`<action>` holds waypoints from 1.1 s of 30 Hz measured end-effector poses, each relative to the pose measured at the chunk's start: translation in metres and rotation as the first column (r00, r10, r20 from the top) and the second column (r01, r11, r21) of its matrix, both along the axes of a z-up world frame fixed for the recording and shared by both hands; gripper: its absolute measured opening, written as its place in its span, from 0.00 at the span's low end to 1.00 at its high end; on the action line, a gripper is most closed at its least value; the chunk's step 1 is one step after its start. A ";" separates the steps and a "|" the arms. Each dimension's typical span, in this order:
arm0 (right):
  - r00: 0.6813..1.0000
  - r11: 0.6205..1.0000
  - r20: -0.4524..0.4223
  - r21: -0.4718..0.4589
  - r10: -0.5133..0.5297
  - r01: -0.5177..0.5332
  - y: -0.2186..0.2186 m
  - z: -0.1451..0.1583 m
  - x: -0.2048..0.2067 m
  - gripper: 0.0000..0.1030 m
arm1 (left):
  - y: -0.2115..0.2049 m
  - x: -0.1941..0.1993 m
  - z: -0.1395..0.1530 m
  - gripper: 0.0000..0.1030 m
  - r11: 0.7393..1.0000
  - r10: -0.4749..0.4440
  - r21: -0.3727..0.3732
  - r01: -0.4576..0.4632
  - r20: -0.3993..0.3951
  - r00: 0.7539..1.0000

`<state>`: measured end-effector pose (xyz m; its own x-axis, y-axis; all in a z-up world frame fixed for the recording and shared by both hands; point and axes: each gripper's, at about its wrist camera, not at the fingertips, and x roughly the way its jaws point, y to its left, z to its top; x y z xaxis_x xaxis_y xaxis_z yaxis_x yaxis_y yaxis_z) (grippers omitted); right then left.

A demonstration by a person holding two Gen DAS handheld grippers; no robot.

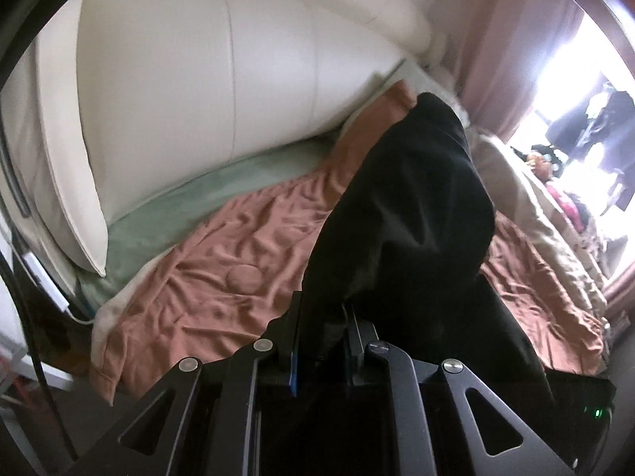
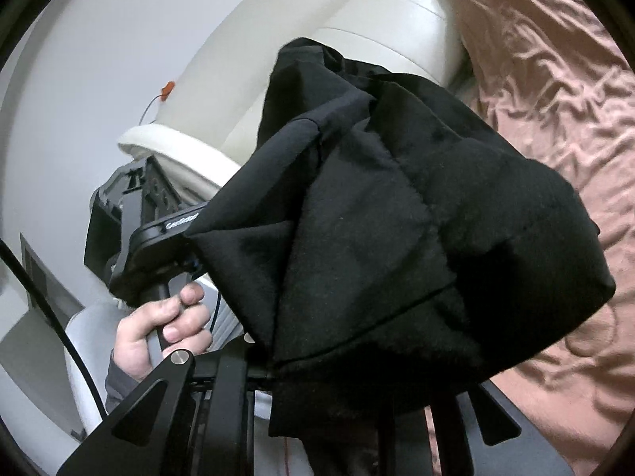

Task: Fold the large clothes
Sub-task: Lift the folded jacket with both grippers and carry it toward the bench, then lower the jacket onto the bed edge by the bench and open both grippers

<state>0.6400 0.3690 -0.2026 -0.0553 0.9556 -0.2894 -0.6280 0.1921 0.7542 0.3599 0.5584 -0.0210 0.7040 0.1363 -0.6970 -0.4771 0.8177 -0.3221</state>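
Note:
A large black garment (image 1: 416,206) hangs in the air above the bed, stretched between both grippers. In the left wrist view my left gripper (image 1: 323,319) is shut on its near edge, and the cloth rises away to a far corner at the upper right. In the right wrist view the black garment (image 2: 397,218) drapes in thick folds over my right gripper (image 2: 333,365) and hides its fingertips; the cloth hangs from there. The left gripper (image 2: 190,246) shows at the left, biting the cloth's edge, with a person's hand (image 2: 158,333) on its handle.
Below lies a bed with a wrinkled pink-brown sheet (image 1: 222,261), a green blanket (image 1: 178,206) and a cream padded headboard (image 1: 198,99). A beige quilt (image 1: 528,198), a pink curtain (image 1: 516,39) and a bright window with clutter stand on the right. A black cable (image 2: 47,301) runs past the hand.

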 end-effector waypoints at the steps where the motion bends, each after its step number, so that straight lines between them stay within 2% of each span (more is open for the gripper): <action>1: 1.000 1.000 -0.011 0.004 -0.008 0.008 0.002 -0.006 0.005 0.16 | 0.008 0.009 -0.009 0.15 1.000 0.000 -0.007 0.000 -0.016 1.000; 3: 0.999 1.000 -0.029 0.008 -0.030 0.030 0.004 -0.021 0.014 0.16 | 0.015 0.021 -0.021 0.15 1.000 -0.004 -0.025 0.003 -0.033 0.999; 8: 0.998 0.998 -0.037 -0.032 -0.060 0.058 0.018 -0.046 0.035 0.16 | 0.026 0.056 -0.054 0.15 1.000 -0.026 -0.012 0.025 -0.105 0.994; 13: 0.994 0.990 -0.014 -0.089 -0.109 0.108 0.026 -0.059 0.043 0.19 | 0.036 0.081 -0.074 0.15 0.999 -0.020 0.029 0.026 -0.185 0.983; 14: 0.993 0.987 -0.012 -0.112 -0.121 0.118 0.032 -0.061 0.044 0.20 | 0.037 0.086 -0.081 0.19 0.999 -0.014 0.041 0.023 -0.205 0.979; 16: 0.990 0.973 -0.025 -0.190 -0.140 0.133 0.036 -0.071 0.046 0.30 | 0.037 0.094 -0.104 0.33 0.997 0.001 0.078 0.023 -0.294 0.956; 17: 0.987 0.957 -0.030 -0.250 -0.156 0.144 0.039 -0.075 0.048 0.49 | 0.038 0.095 -0.113 0.40 0.996 0.016 0.088 0.014 -0.331 0.943; 18: 0.984 0.937 -0.044 -0.316 -0.171 0.148 0.038 -0.085 0.051 0.60 | 0.042 0.093 -0.120 0.44 0.996 0.045 0.092 -0.013 -0.353 0.935; 19: 0.983 0.936 -0.062 -0.321 -0.175 0.146 0.034 -0.089 0.051 0.62 | 0.048 0.087 -0.122 0.47 0.995 0.081 0.089 -0.053 -0.345 0.935; 21: 0.977 0.931 -0.082 -0.328 -0.197 0.160 0.025 -0.094 0.053 0.71 | 0.055 0.072 -0.119 0.61 0.989 0.143 0.074 -0.126 -0.321 0.936; 23: 0.972 0.934 -0.103 -0.316 -0.210 0.168 0.016 -0.090 0.051 0.75 | 0.052 0.059 -0.112 0.64 0.984 0.172 0.091 -0.151 -0.307 0.936; 28: 0.967 0.939 -0.151 -0.310 -0.203 0.149 0.006 -0.079 0.040 0.75 | 0.018 0.019 -0.090 0.66 0.981 0.181 0.110 -0.159 -0.234 0.955; 33: 0.974 0.944 -0.188 -0.323 -0.130 0.063 0.019 -0.081 0.002 0.75 | -0.019 -0.005 -0.086 0.71 0.986 0.160 0.074 -0.149 -0.182 0.970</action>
